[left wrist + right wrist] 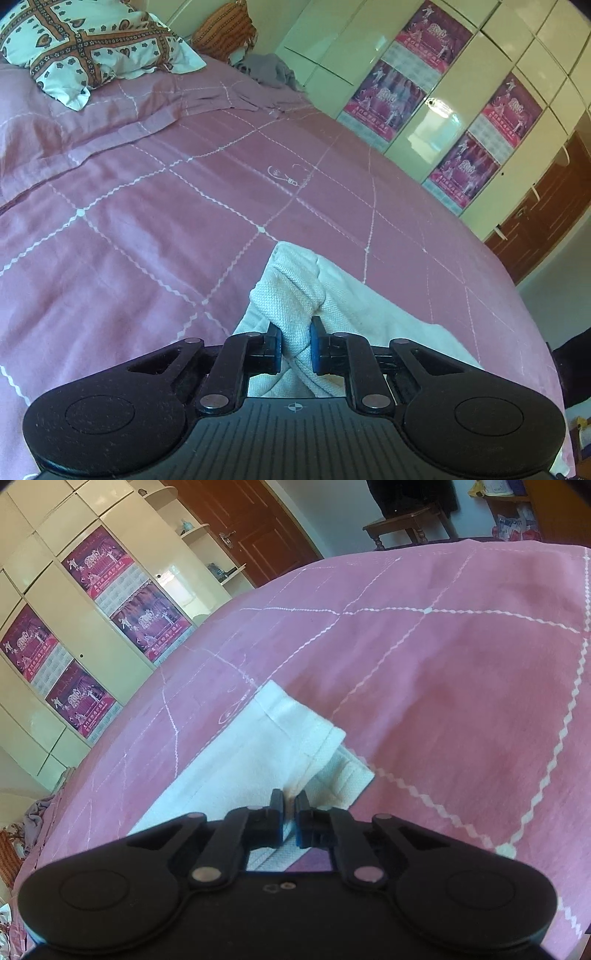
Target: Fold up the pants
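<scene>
Closest to the left wrist camera, the left tongs (296, 345) are clamped on a bunched, twisted fold of the white pants (295, 295), the cloth pinched between the two dark pads and gathered into a knot-like ridge just ahead of them. Past that grip the fabric spreads down and to the right, lying on the pink bedspread (147, 221).

Likewise, the right tongs (290, 821) are drawn narrow and pinch a thin edge of the pants (240, 760) between the pads. Ahead of them the garment lies flat on the bed as a long white band, folded over itself, with a hemmed end (295, 716) on top and a second ribbed layer (343, 779) showing beneath it to the right.

Further out, the bedspread (443, 683) carries a grid of white zigzag lines. At the head of the bed, in the left view, a patterned pillow (85, 48) rests on the cover, with an orange striped cushion (225, 33) and a crumpled grey cloth (269, 70) beyond it.

Farthest off stands a cream wardrobe (369, 62) with purple posters (434, 33) on its doors, next to a brown wooden door (258, 520). A wooden chair (406, 524) stands past the far bed edge in the right view.
</scene>
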`<state>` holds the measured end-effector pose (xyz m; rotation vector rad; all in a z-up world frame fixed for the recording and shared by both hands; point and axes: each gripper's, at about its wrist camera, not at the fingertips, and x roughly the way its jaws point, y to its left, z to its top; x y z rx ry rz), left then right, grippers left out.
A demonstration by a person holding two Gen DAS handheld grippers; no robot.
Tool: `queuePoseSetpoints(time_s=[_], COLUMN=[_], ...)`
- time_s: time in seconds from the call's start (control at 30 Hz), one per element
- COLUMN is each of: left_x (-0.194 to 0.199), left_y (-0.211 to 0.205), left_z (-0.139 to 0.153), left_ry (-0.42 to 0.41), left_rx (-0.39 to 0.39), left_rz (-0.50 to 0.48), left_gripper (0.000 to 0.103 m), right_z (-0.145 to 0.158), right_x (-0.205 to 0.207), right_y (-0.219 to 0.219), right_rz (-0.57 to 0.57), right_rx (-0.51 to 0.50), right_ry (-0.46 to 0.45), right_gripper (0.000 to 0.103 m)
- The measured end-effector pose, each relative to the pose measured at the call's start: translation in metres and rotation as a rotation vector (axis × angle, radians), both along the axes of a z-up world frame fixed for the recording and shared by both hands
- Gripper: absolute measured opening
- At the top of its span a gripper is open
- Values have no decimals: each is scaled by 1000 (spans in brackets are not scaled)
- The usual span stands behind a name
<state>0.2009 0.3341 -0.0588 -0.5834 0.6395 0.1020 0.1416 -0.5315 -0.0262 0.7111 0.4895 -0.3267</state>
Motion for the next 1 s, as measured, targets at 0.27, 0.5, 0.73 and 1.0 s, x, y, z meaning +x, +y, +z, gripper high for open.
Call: queuePoseSetpoints(time_s=[0.27, 0.5, 0.73, 1.0], left_x=[11, 23, -5, -45], left_y=[-4, -8, -11, -86], left_z=[-31, -23, -24, 34], left_ry=[85, 121, 123, -40], left_rx=[25, 84, 58, 298], left_rz=[-2, -40, 9, -82], left_gripper=[15, 15, 46, 42], right_z=[-5, 8, -2, 36], right_x=[3, -10, -7, -40], right_y=[-7, 1, -12, 46], right_rz=[14, 26, -18, 122], right_rx=[37, -23, 53, -205], right_ry=[16, -80, 22, -20], right_gripper=[6, 4, 15, 10])
